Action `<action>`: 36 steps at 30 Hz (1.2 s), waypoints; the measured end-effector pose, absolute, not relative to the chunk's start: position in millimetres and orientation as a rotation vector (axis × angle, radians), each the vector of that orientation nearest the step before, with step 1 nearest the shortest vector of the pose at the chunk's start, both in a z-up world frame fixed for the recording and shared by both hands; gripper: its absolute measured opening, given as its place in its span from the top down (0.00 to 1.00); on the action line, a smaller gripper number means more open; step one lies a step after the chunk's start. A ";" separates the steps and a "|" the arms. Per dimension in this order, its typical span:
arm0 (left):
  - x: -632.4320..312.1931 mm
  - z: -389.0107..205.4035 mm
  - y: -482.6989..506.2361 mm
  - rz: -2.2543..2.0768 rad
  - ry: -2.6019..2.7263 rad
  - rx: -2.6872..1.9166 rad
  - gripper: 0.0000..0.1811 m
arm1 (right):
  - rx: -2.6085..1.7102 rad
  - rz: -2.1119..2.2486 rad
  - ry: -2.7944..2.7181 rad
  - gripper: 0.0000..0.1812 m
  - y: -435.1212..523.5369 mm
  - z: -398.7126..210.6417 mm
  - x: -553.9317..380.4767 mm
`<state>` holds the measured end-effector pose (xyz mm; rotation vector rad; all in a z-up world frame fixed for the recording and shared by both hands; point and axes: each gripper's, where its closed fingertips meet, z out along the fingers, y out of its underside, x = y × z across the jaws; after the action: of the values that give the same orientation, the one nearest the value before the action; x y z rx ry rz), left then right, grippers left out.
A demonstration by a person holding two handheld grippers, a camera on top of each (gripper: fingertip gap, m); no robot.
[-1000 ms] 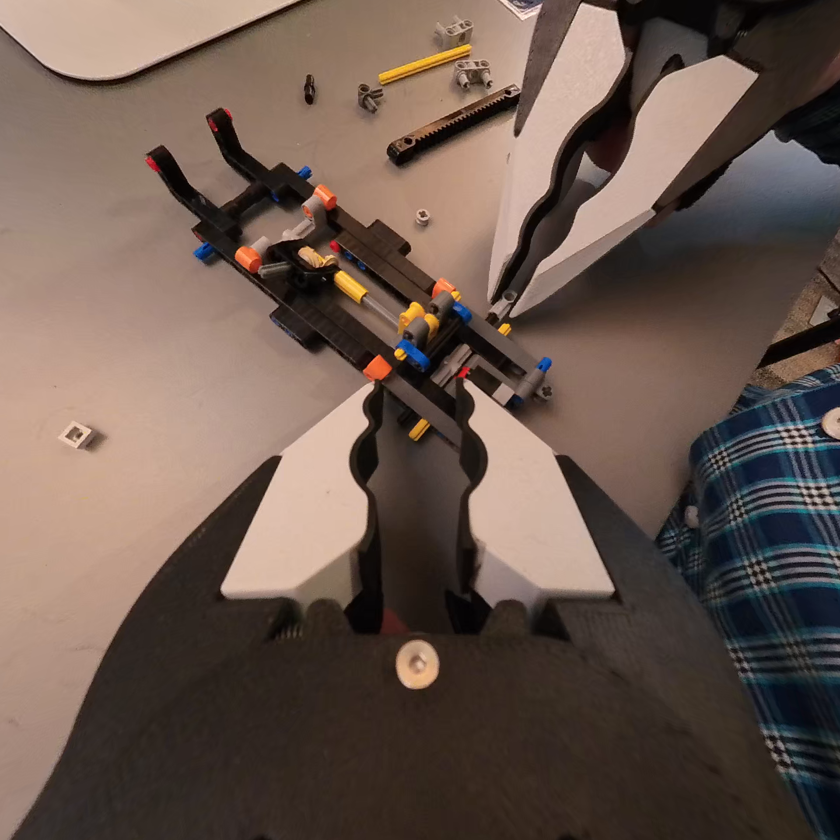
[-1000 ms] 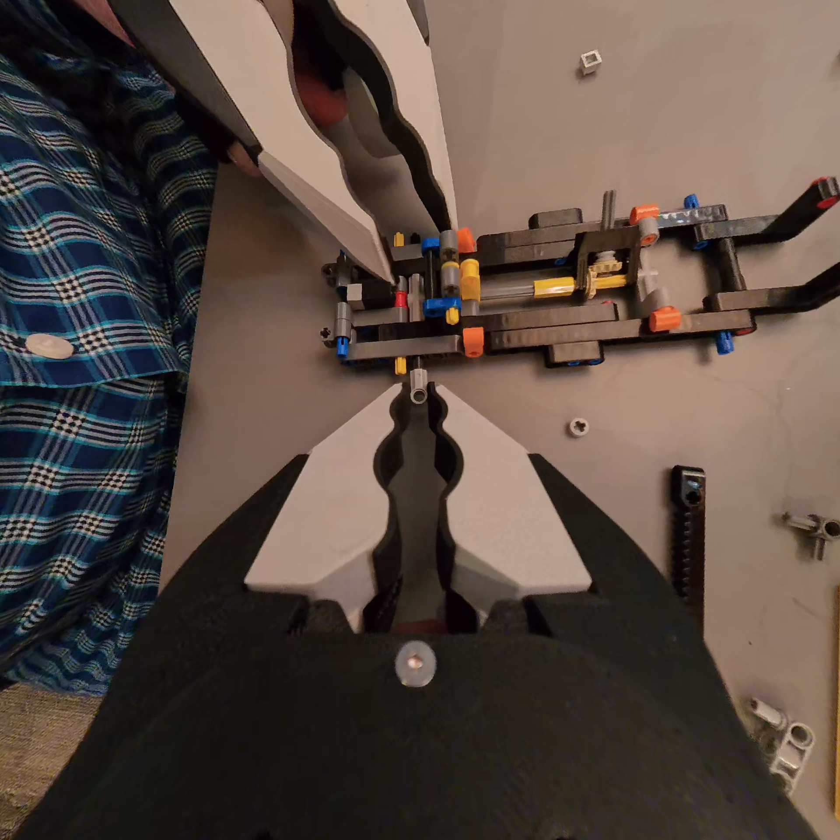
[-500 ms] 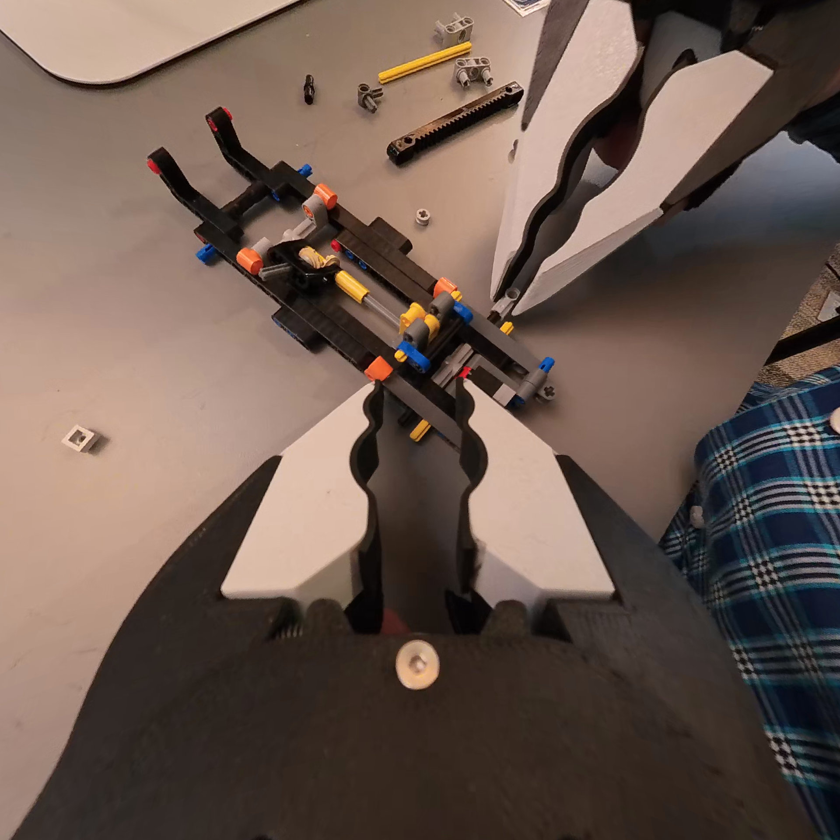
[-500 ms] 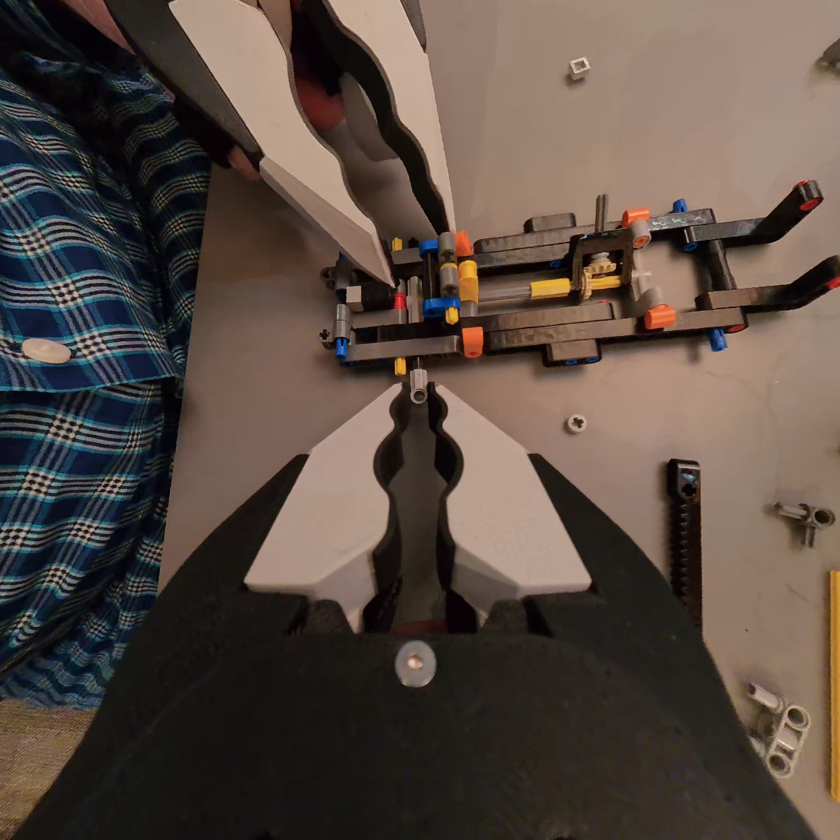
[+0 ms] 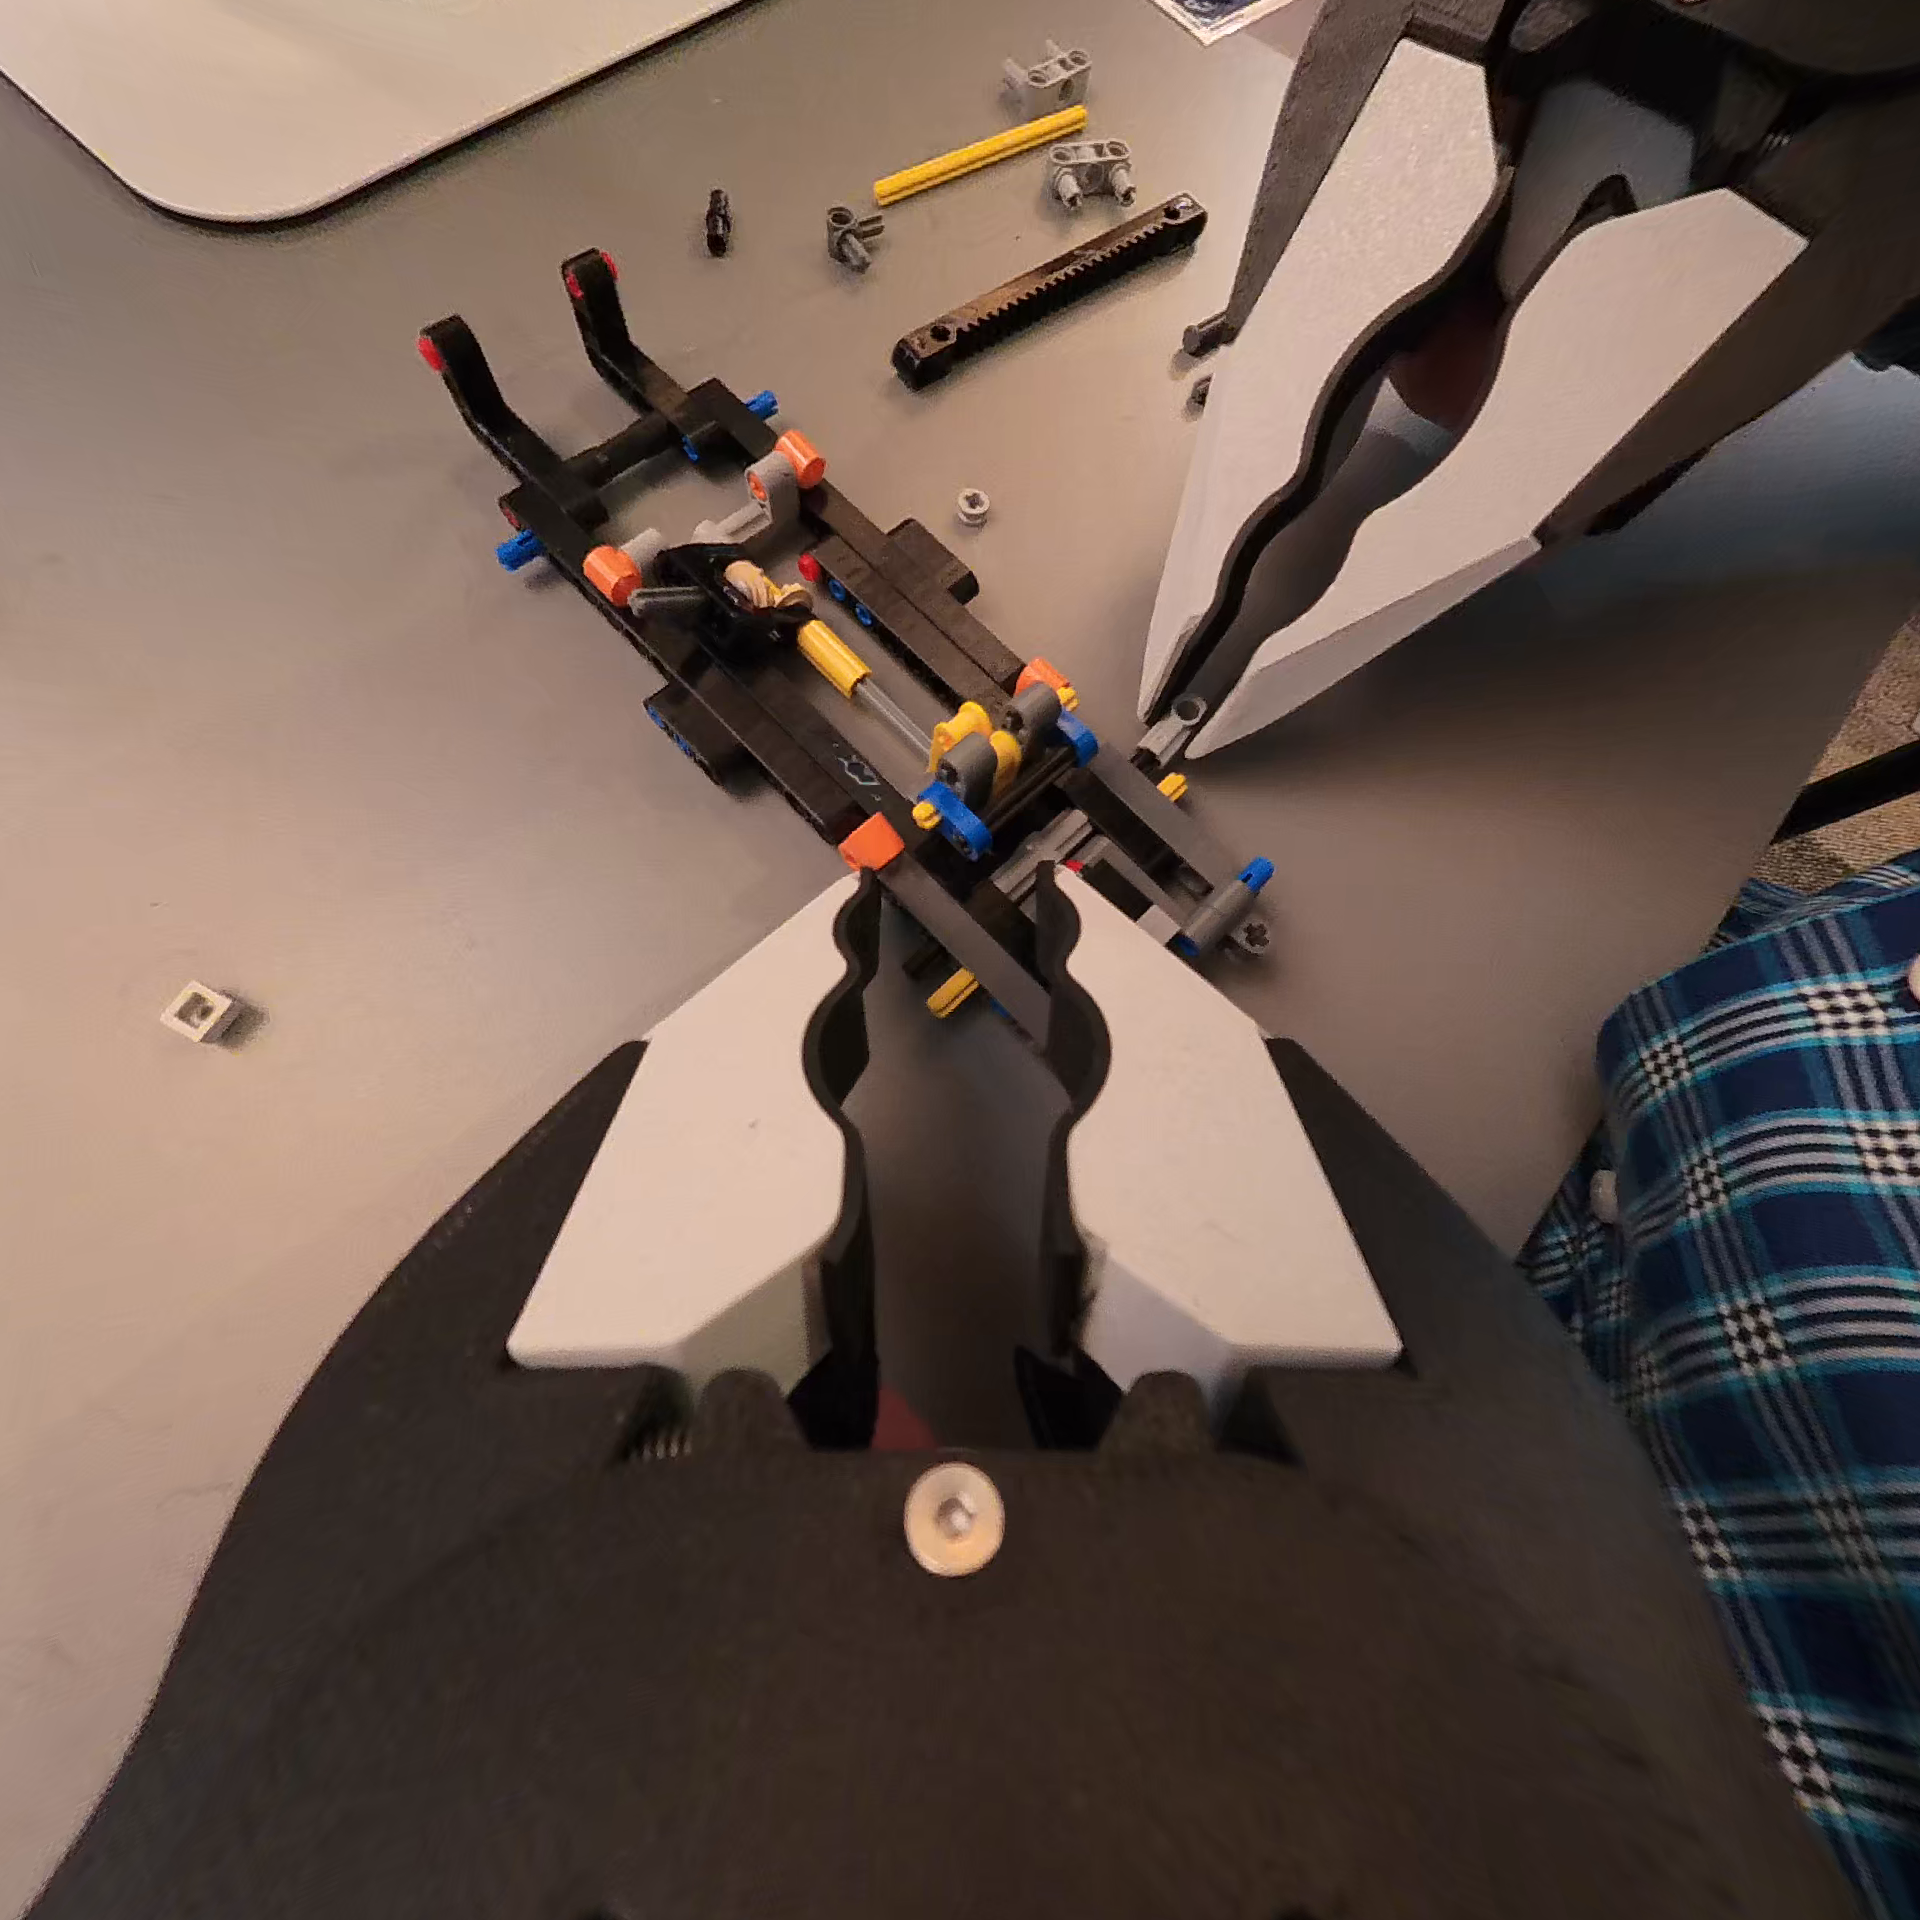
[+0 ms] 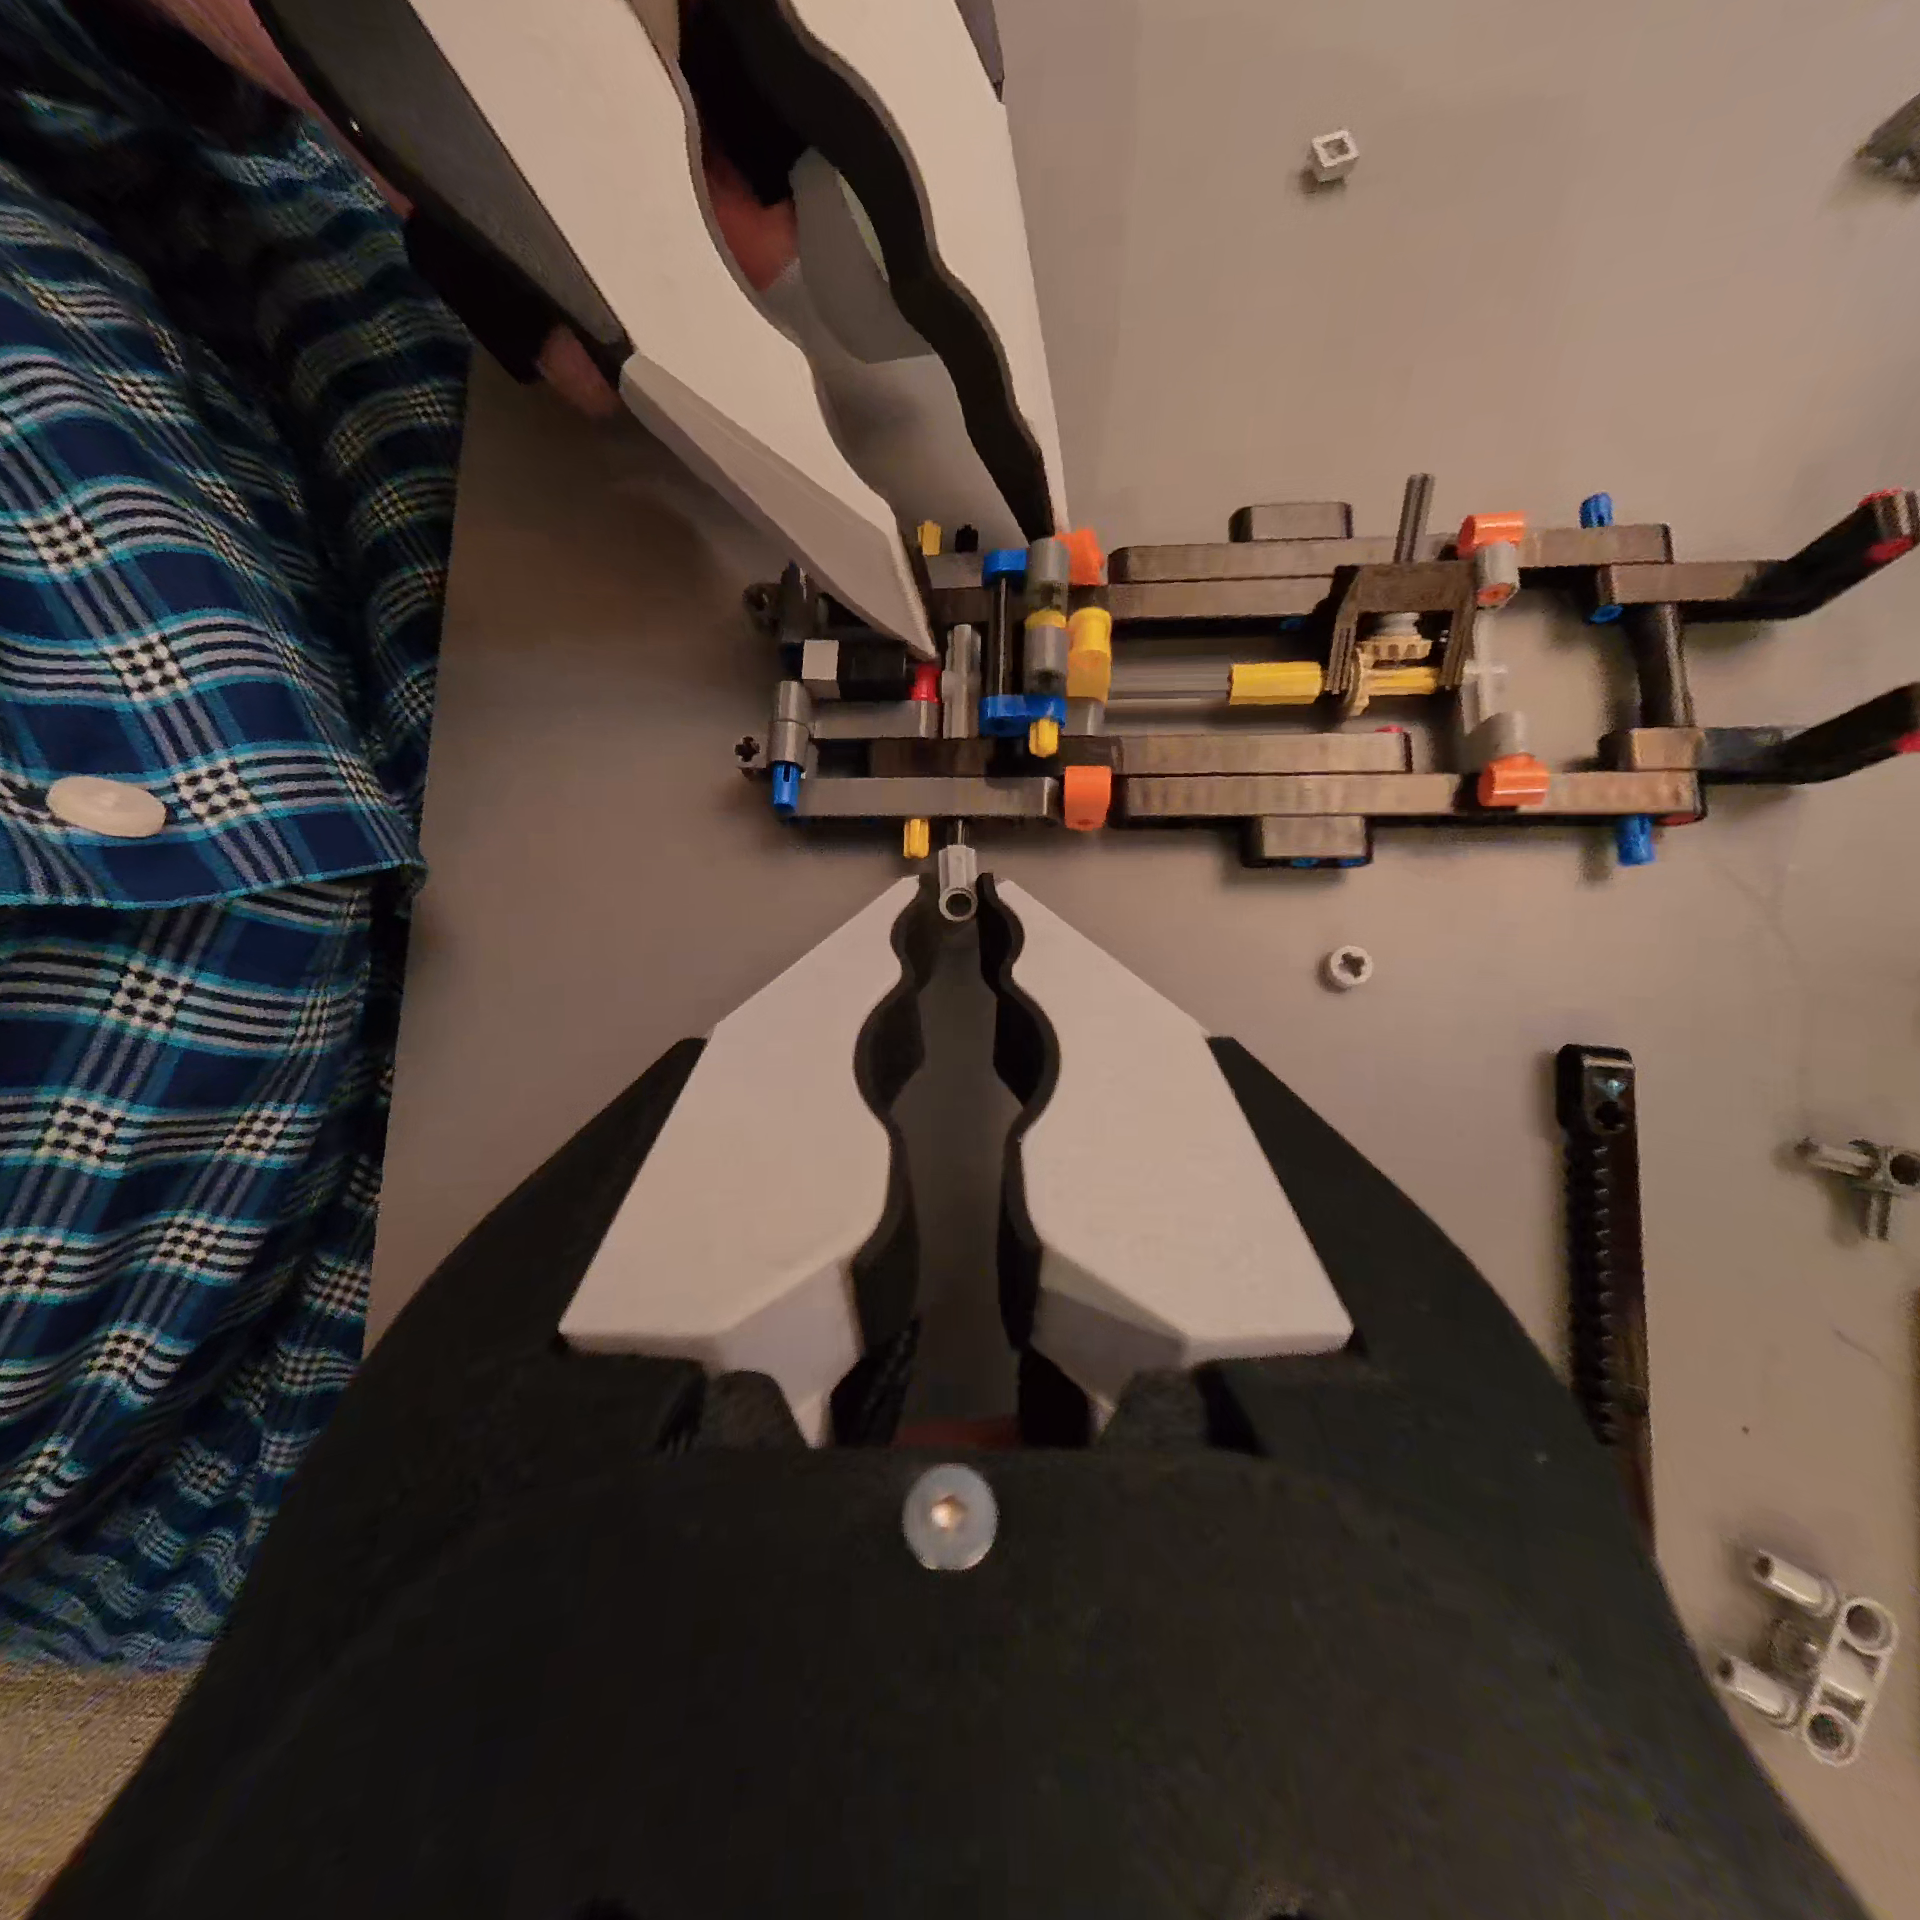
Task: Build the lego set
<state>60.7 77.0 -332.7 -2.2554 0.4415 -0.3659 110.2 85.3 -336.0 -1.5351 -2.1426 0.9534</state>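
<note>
A long black lego chassis point(image 5: 790, 665) with orange, blue and yellow parts lies on the grey table point(image 5: 312, 727); it also shows in the right wrist view point(image 6: 1278, 790). My left gripper point(image 5: 956, 904) is shut on the chassis's near end, with a dark grey side beam between its fingers. It shows from above in the right wrist view point(image 6: 987, 592). My right gripper point(image 6: 951, 888) is shut on a small grey bush point(image 6: 954, 878), held at the tip of a thin black axle point(image 6: 962, 831) that sticks out of the chassis's side. This gripper also shows in the left wrist view point(image 5: 1174, 722).
Loose parts lie beyond the chassis: a black toothed rack point(image 5: 1049, 291), a yellow axle point(image 5: 977, 156), grey connectors point(image 5: 1091, 171), a black pin point(image 5: 717, 218), a grey bush point(image 5: 972, 506), a small white piece point(image 5: 203, 1010). A white mat point(image 5: 312, 83) lies far left. A person's plaid shirt point(image 5: 1766, 1247) is close. Tip to tip, the grippers are about 6 centimetres apart. The right gripper is farther from the small white piece point(image 5: 203, 1010), some 20 centimetres, than the left, some 11 centimetres.
Almost nothing. Both grippers keep their holds and the grey bush stays at the axle tip; the views have only shifted slightly.
</note>
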 end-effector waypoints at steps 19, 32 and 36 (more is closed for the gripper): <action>61.3 -333.7 76.7 -0.342 0.460 -2.256 0.85 | -1.569 0.987 -2.091 0.97 81.4 -335.9 110.4; 60.3 -333.9 77.3 -0.287 0.444 -2.255 0.86 | -1.431 0.778 -2.022 0.98 80.5 -336.6 107.6; 59.9 -333.5 77.5 -0.254 0.446 -2.251 0.86 | -1.410 0.750 -2.001 0.98 80.9 -337.1 106.5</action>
<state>59.9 77.5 -333.5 -2.2507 0.4457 -0.2539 106.5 80.9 -337.1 -1.4104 -2.0013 0.7504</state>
